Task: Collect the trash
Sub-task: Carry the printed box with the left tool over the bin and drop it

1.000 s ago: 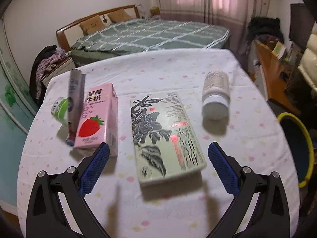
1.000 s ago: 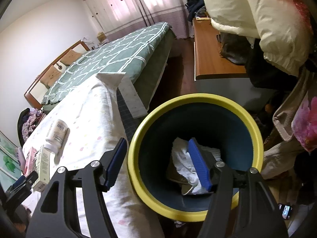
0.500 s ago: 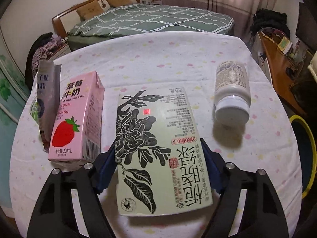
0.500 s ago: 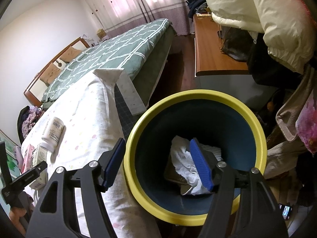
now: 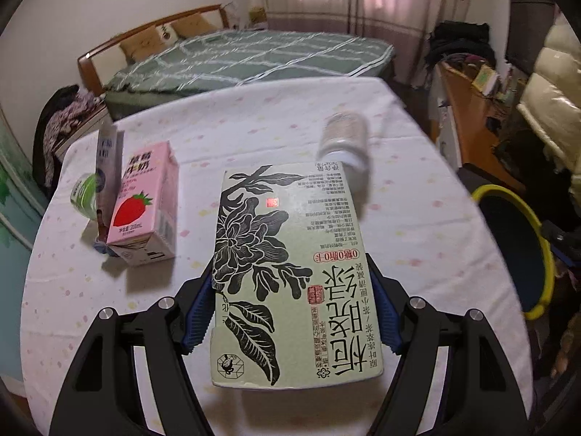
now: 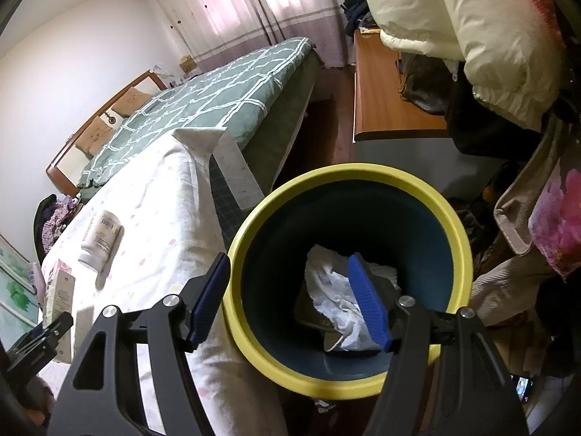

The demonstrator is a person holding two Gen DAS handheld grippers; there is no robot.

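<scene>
Table [image 5: 417, 218] at centre, yellow-rimmed bin [image 6: 363, 387] – contents visible in right-wrist view only, green tea box [image 5: 290, 272] above the table, long axis toward 12 o'clock, left gripper [image 5: 290, 312] jaws closing on its sides, right gripper [image 6: 290, 301] jaws wide – straddling the bin rim at 6 o'clock.

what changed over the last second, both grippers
The left gripper went from wide open above the table to clamped on the green tea carton, its jaws closing the last bit, and has lifted it off the cloth. The pink strawberry milk carton and white bottle stayed put. The right gripper stayed open over the yellow-rimmed bin.
</scene>
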